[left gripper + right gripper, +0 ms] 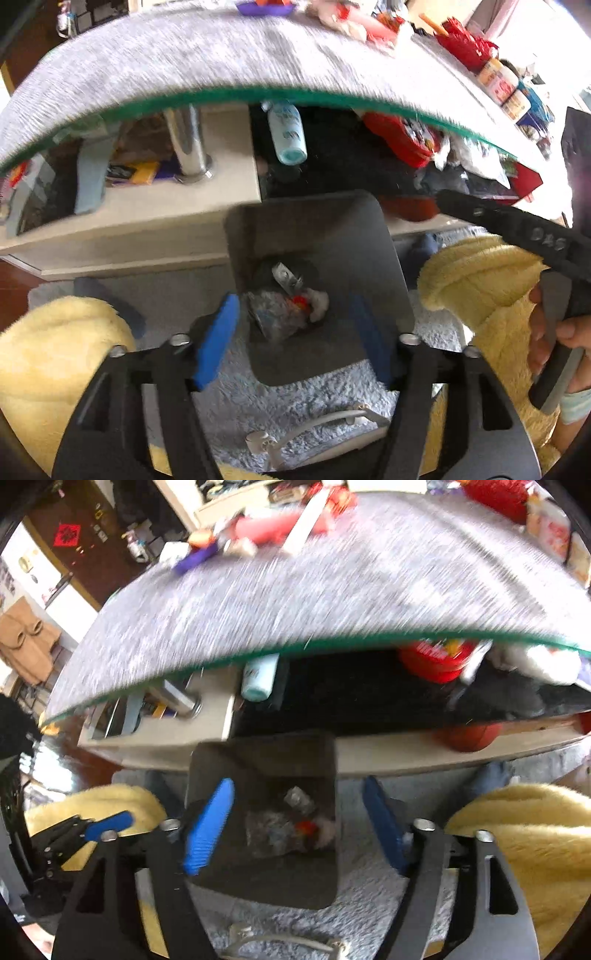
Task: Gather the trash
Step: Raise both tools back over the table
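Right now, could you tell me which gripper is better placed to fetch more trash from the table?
Probably either: both are open and empty above the bin, where trash already lies. The left gripper and right gripper face the table alike; the right may sit nearer its cluttered end.

Bright daylight, blown-out right edge; heavy motion blur, fisheye warping.

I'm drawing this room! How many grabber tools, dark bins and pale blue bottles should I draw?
Tools: 2, the left tool and the right tool, both open
Bin: 1
Pale blue bottle: 1
Total: 4
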A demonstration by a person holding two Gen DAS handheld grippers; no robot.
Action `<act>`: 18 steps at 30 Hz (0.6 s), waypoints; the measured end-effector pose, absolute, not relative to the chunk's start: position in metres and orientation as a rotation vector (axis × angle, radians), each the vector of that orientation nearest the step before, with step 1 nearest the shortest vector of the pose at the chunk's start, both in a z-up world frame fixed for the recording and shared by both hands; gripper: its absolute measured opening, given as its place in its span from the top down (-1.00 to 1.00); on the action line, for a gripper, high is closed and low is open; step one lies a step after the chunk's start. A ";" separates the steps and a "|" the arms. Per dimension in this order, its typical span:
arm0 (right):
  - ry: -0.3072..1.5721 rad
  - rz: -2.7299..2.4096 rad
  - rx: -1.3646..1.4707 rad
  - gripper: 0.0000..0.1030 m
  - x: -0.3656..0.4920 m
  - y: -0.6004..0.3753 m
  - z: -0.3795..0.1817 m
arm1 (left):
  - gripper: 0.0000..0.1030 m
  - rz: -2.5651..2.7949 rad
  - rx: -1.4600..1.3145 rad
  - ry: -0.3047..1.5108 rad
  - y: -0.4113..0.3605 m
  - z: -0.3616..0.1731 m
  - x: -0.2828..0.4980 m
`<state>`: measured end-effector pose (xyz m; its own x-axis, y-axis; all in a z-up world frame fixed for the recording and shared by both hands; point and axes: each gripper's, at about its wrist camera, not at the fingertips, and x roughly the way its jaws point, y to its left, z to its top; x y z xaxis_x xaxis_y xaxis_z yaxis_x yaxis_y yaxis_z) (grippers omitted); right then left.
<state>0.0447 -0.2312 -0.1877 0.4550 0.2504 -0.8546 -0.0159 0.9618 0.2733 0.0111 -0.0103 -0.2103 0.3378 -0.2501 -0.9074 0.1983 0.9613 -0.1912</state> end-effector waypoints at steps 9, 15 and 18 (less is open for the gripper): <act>0.943 0.140 0.245 -0.87 0.065 -0.255 -0.127 | -0.76 -0.274 -0.046 1.069 0.003 -0.155 0.034; 0.920 0.143 0.215 -0.88 0.094 -0.255 -0.112 | -0.79 -0.274 -0.010 1.018 0.000 -0.130 0.061; 0.912 0.143 0.195 -0.88 0.112 -0.251 -0.108 | -0.80 -0.265 0.014 1.001 -0.002 -0.125 0.078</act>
<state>0.1124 -0.2514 -0.1084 0.6046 0.2056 -0.7695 -0.0402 0.9728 0.2283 0.0784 -0.0016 -0.1255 0.5098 -0.2141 -0.8332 0.2267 0.9677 -0.1100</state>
